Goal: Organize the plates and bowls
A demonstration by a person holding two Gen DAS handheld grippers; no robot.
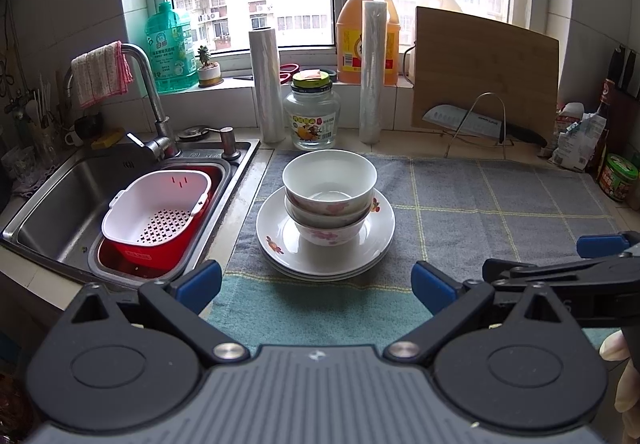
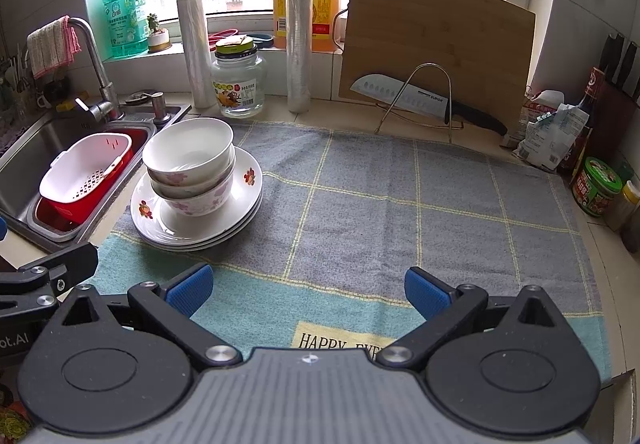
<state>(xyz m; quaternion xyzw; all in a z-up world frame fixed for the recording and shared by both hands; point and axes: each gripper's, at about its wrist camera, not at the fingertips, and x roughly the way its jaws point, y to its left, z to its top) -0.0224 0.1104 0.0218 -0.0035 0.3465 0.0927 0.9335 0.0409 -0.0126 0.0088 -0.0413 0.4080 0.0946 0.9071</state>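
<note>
A: What is cut off or hard to read?
B: The print on the towel [image 2: 400, 212] runs under the right gripper [image 2: 307, 292], so only "HAPPY EVE" shows. The knife [image 2: 424, 102] blade sits partly behind a wire rack [image 2: 420, 96]. How many plates [image 1: 326, 244] are stacked is hard to count; I see several rims. Packets at the far right are blurred.

A: And the bowls?
B: The bowls [image 1: 330, 196] are nested and stand on the plates, on the towel's left part, just beside the sink [image 1: 52, 204].

A: The tools?
B: The left gripper [image 1: 316, 284] is spread wide, holding nothing, above the towel's near edge. The right gripper is equally wide and empty, well apart from the dishes.

A: The room?
B: A tiled counter under a window. A white strainer [image 1: 160, 204] sits in a red basin [image 1: 132, 256] in the sink. A cutting board [image 1: 484, 76] leans on the wall, with a jar [image 1: 312, 116] between two film rolls.
</note>
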